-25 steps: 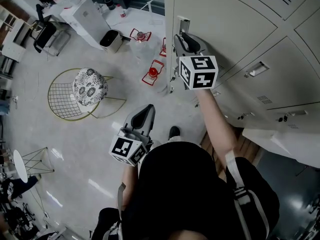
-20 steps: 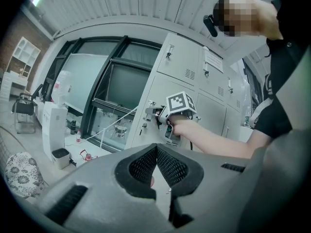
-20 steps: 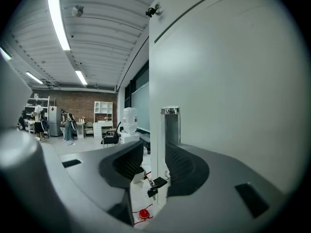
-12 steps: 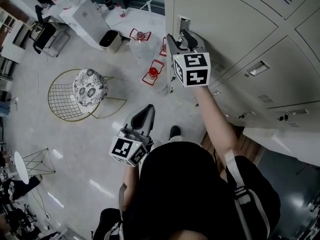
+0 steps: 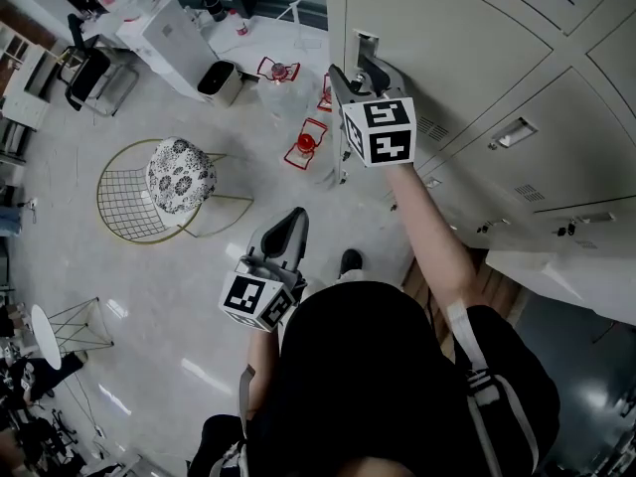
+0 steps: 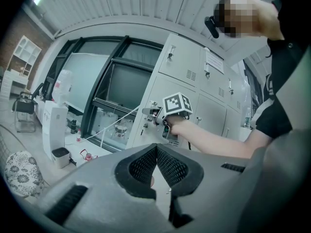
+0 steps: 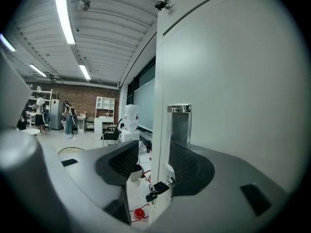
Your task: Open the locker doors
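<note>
Right gripper (image 7: pixel 153 150) is up at the locker door (image 5: pixel 447 38). Its jaws stand wide apart, having just been opening, and nothing is pinched. The door's free left edge runs upright between the pads, and neither pad presses it. Recessed handle (image 7: pixel 179 126), chrome-topped with its long axis upright, sits just inside that edge, close ahead of the right-hand pad. A key (image 7: pixel 158 187) hangs at the lock below it. Door looks closed, or nearly so.

Judgement: the next move turns on catching that upright edge or recess and drawing it toward the person.

Left gripper (image 6: pixel 156 154) hangs low beside the person, jaws together and empty, well apart from the lockers. Right hand is plainly the nearer.

Pale grey locker bank (image 5: pixel 556 117) has several doors. Glossy floor (image 5: pixel 179 296) below, with a wire chair (image 5: pixel 159 192) and patterned cushion.
</note>
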Demonstrator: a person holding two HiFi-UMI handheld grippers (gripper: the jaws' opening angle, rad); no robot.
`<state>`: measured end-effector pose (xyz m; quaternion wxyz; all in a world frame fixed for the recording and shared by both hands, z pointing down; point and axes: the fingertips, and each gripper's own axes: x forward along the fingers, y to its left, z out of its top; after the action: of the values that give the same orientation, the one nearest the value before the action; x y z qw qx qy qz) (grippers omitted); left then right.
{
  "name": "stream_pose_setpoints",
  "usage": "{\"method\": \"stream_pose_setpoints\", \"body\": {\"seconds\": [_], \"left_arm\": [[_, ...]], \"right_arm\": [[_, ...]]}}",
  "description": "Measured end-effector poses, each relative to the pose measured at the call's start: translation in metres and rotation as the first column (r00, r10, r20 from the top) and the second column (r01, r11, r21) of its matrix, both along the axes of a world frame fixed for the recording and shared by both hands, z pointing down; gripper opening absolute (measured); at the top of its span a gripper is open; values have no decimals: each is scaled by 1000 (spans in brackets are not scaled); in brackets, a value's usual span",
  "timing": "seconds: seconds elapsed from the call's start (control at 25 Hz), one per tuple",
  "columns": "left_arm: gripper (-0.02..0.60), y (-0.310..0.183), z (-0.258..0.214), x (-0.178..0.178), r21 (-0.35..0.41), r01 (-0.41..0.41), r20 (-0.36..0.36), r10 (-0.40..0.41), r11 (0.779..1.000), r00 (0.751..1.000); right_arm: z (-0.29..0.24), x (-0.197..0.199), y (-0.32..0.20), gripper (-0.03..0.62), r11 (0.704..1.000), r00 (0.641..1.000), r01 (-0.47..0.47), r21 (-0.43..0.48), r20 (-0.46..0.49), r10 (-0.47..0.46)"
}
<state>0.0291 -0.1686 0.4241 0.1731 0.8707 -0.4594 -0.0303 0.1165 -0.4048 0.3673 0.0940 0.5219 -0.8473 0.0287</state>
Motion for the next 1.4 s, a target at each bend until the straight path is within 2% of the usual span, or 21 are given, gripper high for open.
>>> {"method": "stream_pose_setpoints", "body": {"seconds": [0.44, 0.72, 1.12, 1.4], "left_arm": [[17, 8, 2, -16, 3, -3, -19, 3, 1000, 1000], [17, 12, 3, -42, -3, -71, -26, 71, 997, 997], [17, 11, -4, -81, 12, -165, -34, 165, 986, 986], [17, 13, 0, -98, 6, -250, -44, 250, 968, 967]], "right_arm": [[-1, -1, 1, 192, 1000, 999, 12, -15, 44, -11], [-1, -7, 10, 192, 999, 1000, 16, -33, 15, -15], [-1, -21, 43, 192, 996, 997, -72, -49, -10, 72], [-1, -26, 68, 192, 988, 989, -147, -58, -14, 146]]}}
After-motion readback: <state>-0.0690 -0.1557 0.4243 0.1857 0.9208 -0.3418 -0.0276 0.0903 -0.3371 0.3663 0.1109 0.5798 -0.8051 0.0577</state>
